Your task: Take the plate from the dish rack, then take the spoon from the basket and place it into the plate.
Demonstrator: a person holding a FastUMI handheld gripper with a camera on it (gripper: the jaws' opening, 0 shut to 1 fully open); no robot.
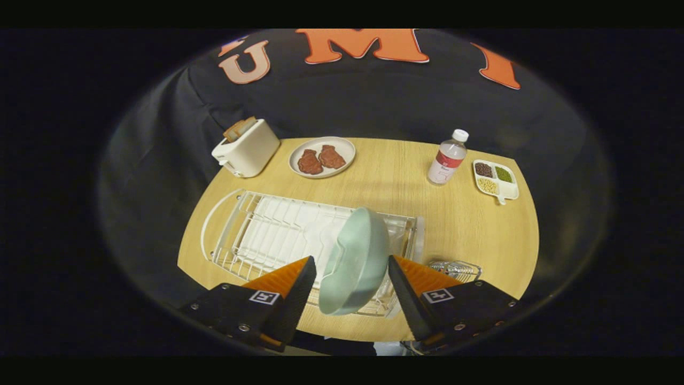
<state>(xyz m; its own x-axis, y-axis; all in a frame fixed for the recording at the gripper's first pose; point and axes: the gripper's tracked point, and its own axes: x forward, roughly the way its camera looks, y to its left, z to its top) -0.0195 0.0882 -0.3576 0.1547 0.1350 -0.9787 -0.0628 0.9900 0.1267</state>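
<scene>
My fingers [350, 270] are spread wide, and the pale green plate [355, 262] stands on edge in the gap between them, tilted, with its hollow face turned toward my left finger; I see a sliver of space on each side of it, so neither finger presses on it. The plate sits at the right end of the white wire dish rack [267, 235], which lies across the near half of the round wooden desk [406, 182], its long side running from the left edge toward the middle. The remaining slots of the rack hold nothing. Just beyond my right finger, close to the near right edge of the desk, a small wire basket [457, 269] peeks out; I cannot make out the spoon in it, because my finger covers most of it. At the far left edge stands a white toaster [247, 149] with slices of bread poking out of the top. Beside it, near the far edge, rests a light plate with two reddish-brown pieces of meat [322, 156]. Toward the far right stands a clear bottle [448, 158] with a white cap and a red label, and just right of it lies a white divided tray [497, 181] holding dark, green and yellowish beans
</scene>
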